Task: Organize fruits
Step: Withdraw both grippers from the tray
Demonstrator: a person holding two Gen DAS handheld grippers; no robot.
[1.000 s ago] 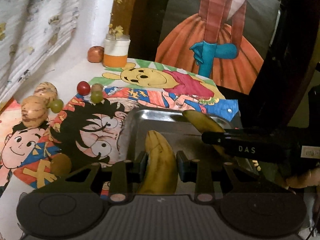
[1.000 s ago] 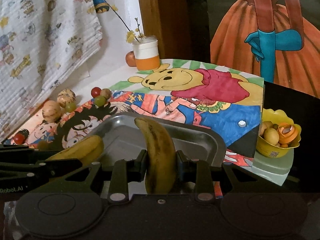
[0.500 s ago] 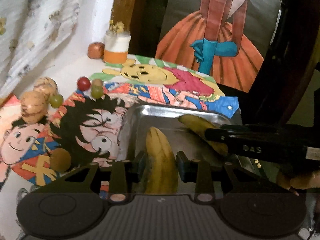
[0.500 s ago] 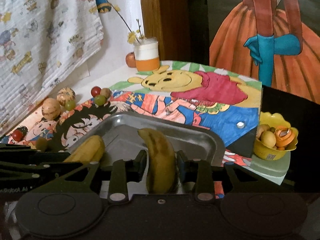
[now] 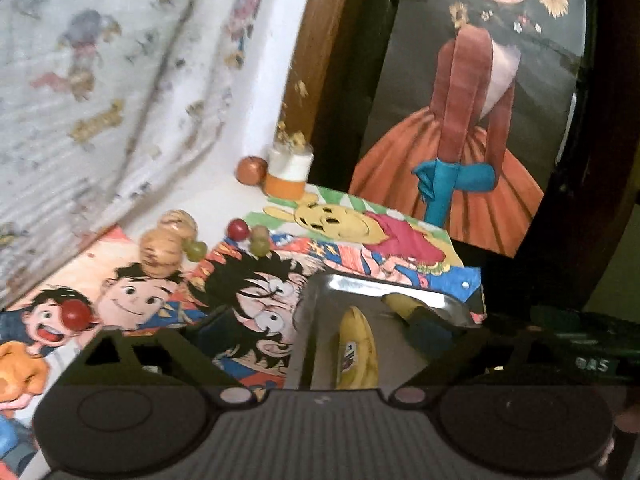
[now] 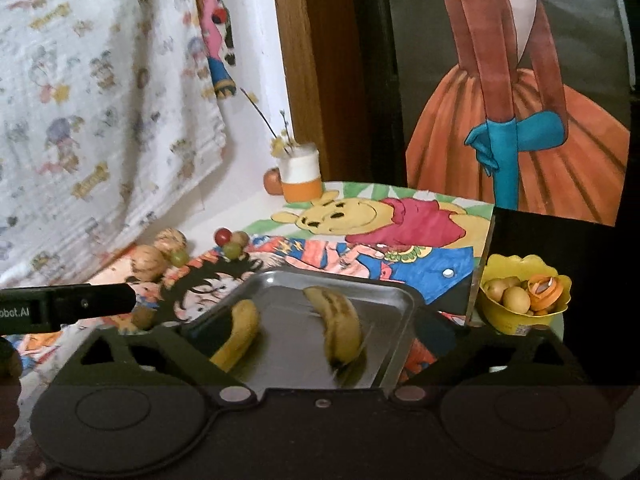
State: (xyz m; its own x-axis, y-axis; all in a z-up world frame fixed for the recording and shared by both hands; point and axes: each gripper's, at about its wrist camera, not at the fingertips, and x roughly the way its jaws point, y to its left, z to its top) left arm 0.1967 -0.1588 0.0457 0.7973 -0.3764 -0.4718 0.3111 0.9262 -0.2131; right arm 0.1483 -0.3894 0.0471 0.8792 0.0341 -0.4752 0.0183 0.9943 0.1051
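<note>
Left gripper point(image 5: 320, 354): jaws spread wide, holding nothing, poised over the tray's left half.
Right gripper point(image 6: 312, 354): jaws spread wide, empty, above the tray.
Rectangular shiny metal tray point(image 6: 400, 300): sits on the cartoon-drawing-covered surface point(image 6: 400, 216).
Left yellow banana point(image 6: 236, 334): lies in the tray, sticker visible in the left wrist view.
Right brown-speckled yellow banana point(image 6: 338, 326): lies in the tray, apart from the first.
Small round red and green fruits point(image 6: 228, 242): clustered on the surface beyond the tray.
Two tan streaked round fruits point(image 6: 158, 254): left of that cluster.
Yellow flower-shaped bowl point(image 6: 508, 318): right of the tray, holding small fruits.
</note>
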